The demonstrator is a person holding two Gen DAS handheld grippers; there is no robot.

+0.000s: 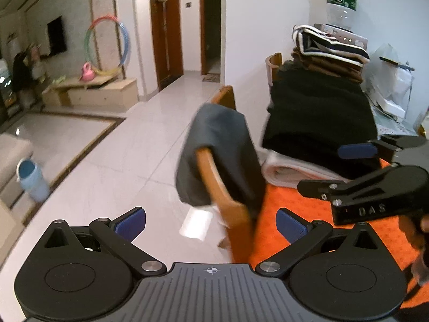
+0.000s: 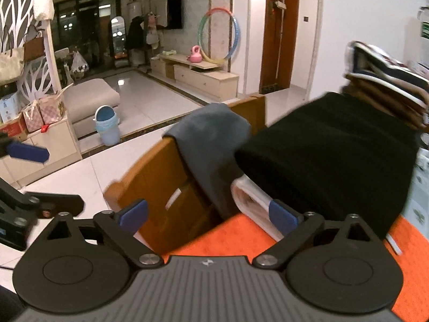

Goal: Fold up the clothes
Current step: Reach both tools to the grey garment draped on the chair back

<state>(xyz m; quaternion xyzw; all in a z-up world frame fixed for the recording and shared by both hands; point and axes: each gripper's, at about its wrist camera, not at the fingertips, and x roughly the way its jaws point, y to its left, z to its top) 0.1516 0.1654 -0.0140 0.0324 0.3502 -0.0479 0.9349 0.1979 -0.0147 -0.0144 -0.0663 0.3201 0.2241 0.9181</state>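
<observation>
A stack of folded clothes stands on the orange table cover (image 1: 289,201) (image 2: 241,233): a black garment (image 1: 319,118) (image 2: 329,150) on a white folded one (image 1: 284,171) (image 2: 249,201), with brown and striped navy-white pieces (image 1: 329,43) (image 2: 386,77) behind. A grey garment (image 1: 222,153) (image 2: 211,139) hangs over a wooden chair back (image 1: 228,209) (image 2: 158,182). My left gripper (image 1: 211,226) is open and empty above the chair. My right gripper (image 2: 209,214) is open and empty, near the white garment's edge. The right gripper (image 1: 356,169) also shows at the right of the left wrist view.
A second wooden chair (image 1: 273,67) stands behind the stack. A large water bottle (image 1: 340,0) sits on a box at the back, and plastic bags (image 1: 388,80) lie to its right. On the tiled floor stand a blue bin (image 2: 107,126) and a sofa (image 2: 88,99).
</observation>
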